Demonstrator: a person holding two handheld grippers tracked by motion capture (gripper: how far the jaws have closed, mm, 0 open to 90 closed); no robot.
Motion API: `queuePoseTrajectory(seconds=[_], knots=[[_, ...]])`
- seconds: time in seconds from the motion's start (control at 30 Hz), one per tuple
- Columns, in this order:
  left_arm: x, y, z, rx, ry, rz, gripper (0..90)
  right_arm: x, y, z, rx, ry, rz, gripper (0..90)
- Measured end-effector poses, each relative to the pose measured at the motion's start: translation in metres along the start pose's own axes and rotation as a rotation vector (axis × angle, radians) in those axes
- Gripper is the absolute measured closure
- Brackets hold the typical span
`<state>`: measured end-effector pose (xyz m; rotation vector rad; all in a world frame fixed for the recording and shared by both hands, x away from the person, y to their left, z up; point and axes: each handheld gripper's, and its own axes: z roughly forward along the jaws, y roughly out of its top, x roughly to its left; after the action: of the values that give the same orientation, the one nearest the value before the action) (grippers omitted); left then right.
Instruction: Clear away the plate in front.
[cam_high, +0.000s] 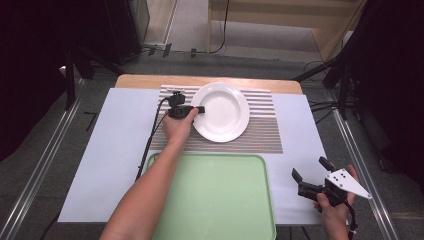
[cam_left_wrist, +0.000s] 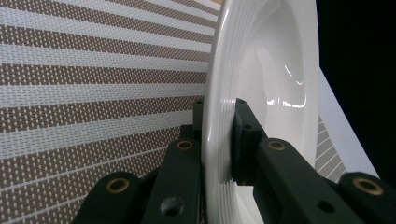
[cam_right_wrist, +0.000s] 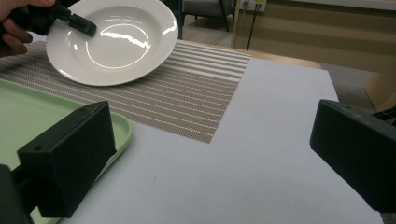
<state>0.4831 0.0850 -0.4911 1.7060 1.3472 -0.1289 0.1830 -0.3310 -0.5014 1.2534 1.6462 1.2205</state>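
The plate (cam_high: 220, 112) is set on the striped mat (cam_high: 260, 134), and its near-left rim is caught between the jaws of the left gripper (cam_high: 200, 109). The tray (cam_high: 215, 195) is laid in front of the mat, between both grippers. The right gripper (cam_high: 311, 167) is held well off to the plate's right, over the white sheet (cam_high: 112, 150).

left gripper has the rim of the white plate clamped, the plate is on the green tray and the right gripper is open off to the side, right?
Not quite: the white plate is on the striped placemat, not the green tray, as the high view shows. The left gripper does clamp its rim, and the right gripper is open off to the side.
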Motion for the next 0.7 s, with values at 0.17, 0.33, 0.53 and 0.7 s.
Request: queuePoseTrajectory(seconds=[0.17, 0.33, 0.53, 0.7], knots=[[0.007, -0.002, 0.000, -0.005, -0.026, -0.048, 82.3, 0.000, 0.000, 0.000, 0.002, 0.000, 0.000, 0.0], [0.012, -0.003, -0.006, -0.011, -0.027, -0.048, 82.3, 0.001, 0.000, 0.000, 0.011, 0.003, 0.010, 0.0], [0.015, -0.003, -0.016, -0.019, -0.047, -0.036, 82.2, 0.000, 0.000, 0.002, -0.002, -0.005, -0.008, 0.0], [0.016, -0.003, -0.026, -0.021, -0.064, -0.033, 82.2, 0.001, -0.001, 0.002, 0.009, 0.001, -0.003, 0.0]])
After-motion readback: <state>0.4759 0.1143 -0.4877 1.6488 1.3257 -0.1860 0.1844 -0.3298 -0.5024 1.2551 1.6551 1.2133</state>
